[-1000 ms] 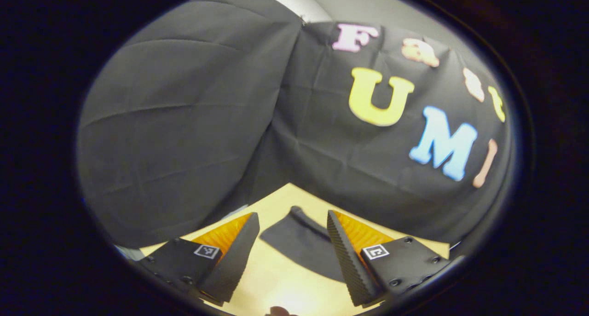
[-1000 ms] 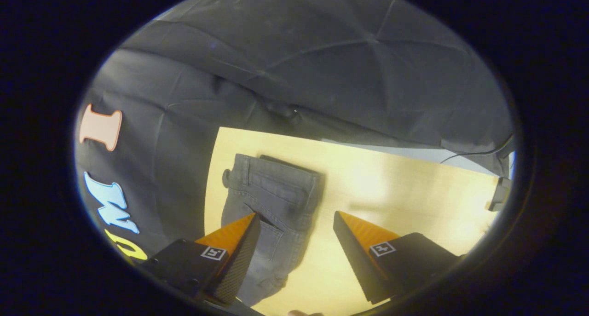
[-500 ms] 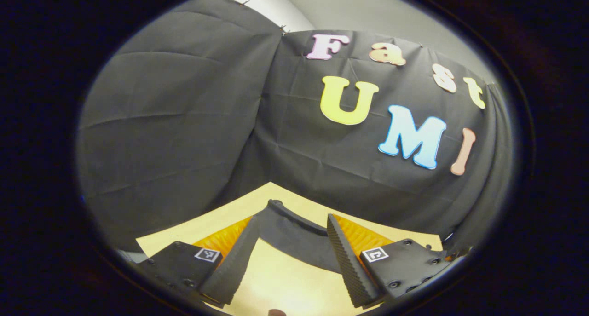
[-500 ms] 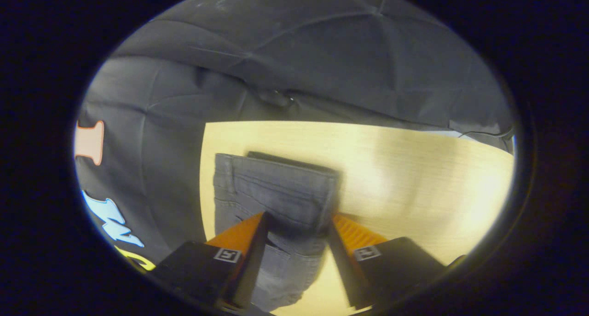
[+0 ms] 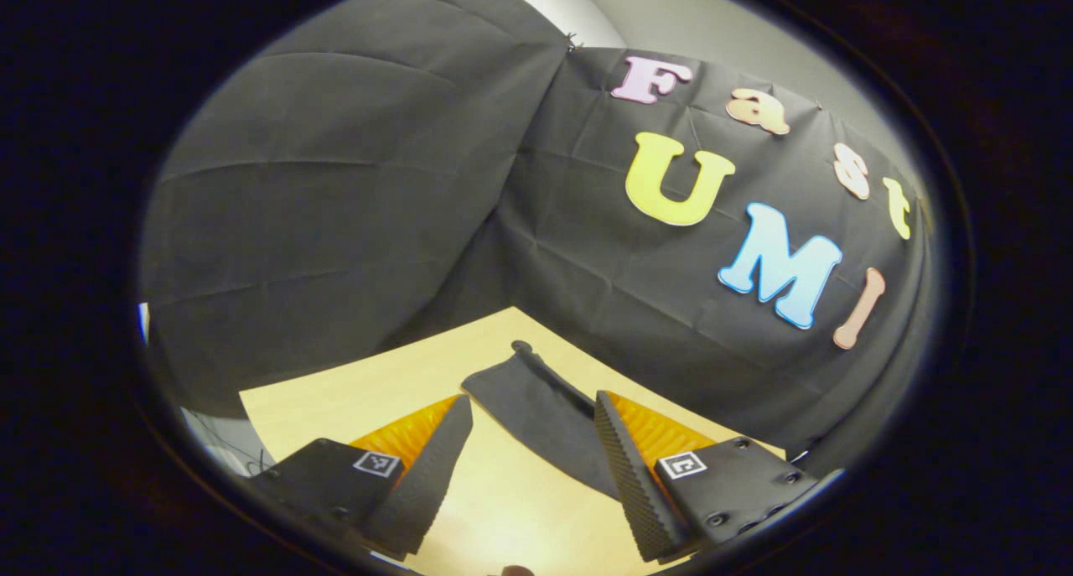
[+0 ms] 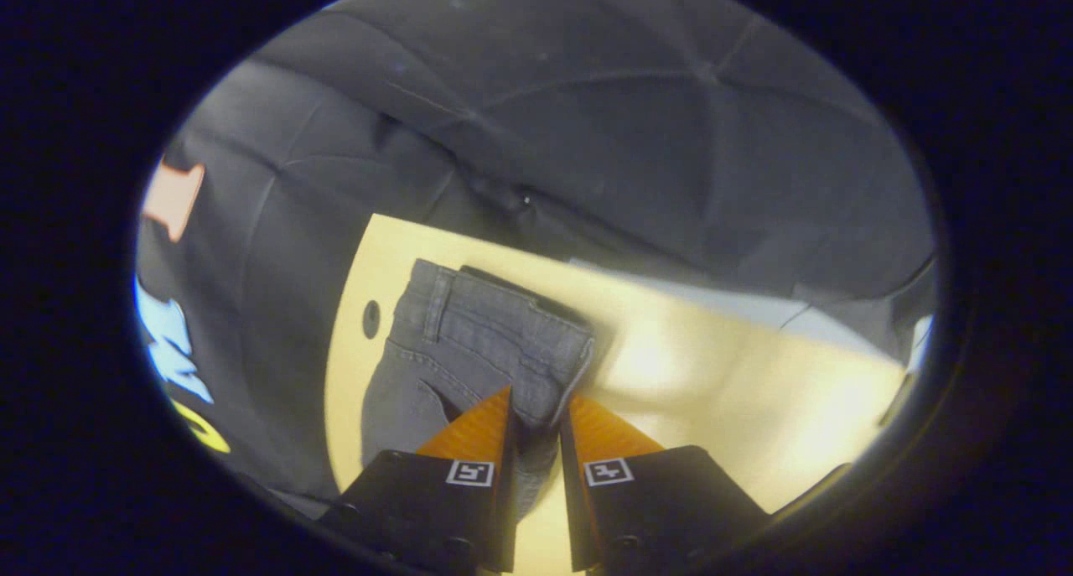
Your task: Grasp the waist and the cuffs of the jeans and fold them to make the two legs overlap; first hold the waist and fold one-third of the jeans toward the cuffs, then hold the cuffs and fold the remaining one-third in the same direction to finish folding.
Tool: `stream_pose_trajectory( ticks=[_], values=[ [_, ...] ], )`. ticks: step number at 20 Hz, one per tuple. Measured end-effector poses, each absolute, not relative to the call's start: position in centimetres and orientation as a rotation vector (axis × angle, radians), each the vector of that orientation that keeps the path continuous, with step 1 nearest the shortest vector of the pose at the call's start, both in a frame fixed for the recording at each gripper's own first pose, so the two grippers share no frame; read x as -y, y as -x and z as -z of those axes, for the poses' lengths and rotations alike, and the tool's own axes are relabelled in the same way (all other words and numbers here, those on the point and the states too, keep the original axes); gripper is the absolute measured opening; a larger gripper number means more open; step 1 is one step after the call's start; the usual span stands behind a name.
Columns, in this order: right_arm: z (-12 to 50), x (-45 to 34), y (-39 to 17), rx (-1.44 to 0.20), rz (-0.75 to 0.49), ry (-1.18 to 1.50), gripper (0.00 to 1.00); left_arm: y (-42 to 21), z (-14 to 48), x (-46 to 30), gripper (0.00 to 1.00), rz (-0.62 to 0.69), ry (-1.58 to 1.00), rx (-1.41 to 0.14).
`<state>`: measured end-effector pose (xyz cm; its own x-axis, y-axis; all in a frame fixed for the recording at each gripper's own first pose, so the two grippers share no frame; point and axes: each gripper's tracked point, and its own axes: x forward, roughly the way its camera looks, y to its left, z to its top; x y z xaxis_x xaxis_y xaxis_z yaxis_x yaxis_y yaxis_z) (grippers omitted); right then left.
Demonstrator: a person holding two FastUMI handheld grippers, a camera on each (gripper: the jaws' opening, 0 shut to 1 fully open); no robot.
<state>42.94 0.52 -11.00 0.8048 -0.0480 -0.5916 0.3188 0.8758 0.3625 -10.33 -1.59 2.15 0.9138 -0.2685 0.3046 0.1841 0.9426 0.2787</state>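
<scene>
Black cloth walls closed in a pale wooden bench [image 6: 754, 391] on which the grey jeans [image 6: 469, 350] lay flat. Seen from the right gripper view, the right gripper [image 6: 536, 417] had its fingers drawn nearly together on a fold of denim near the waistband edge, the cloth running up and to the left of the fingertips and a thin strip of it pinched in the narrow gap between them; both fingers appeared to press on the fabric. In the left gripper view, the left gripper [image 5: 532, 442] stood with its fingers wide apart and empty above the bench, and a dark end of the jeans [image 5: 545, 408] lay ahead of them, partly between the tips and reaching behind the finger on the right side of that view. Denim of this kind would likely handle as a fairly heavy, limp but slightly stiff cloth that drapes and drags rather than slides, so a firm pinch through all layers at the waistband, where the seam is thick, seemed the safer hold.
</scene>
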Motion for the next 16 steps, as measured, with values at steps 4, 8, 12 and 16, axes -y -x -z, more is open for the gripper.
stream_pose_trajectory(
  ticks=[4,8,12,16],
  values=[
    [4.9,4.5,-42.1,-0.471,0.348,-0.143,0.20,8.7,-1.2,3.6,0.96,0.292,-0.262,0.307],
    [-0.1,0.3,-40.8,-0.331,0.267,0.046,0.19,7.0,0.0,4.2,0.96,0.335,-0.230,0.254],
    [-4.2,-9.7,-36.5,-0.233,0.048,0.190,0.18,6.0,0.0,4.7,0.96,0.362,-0.225,0.228],
    [-3.5,-21.9,-29.2,-0.191,-0.219,0.271,0.18,5.7,-0.8,3.9,0.96,0.366,-0.220,0.220]
  ],
)
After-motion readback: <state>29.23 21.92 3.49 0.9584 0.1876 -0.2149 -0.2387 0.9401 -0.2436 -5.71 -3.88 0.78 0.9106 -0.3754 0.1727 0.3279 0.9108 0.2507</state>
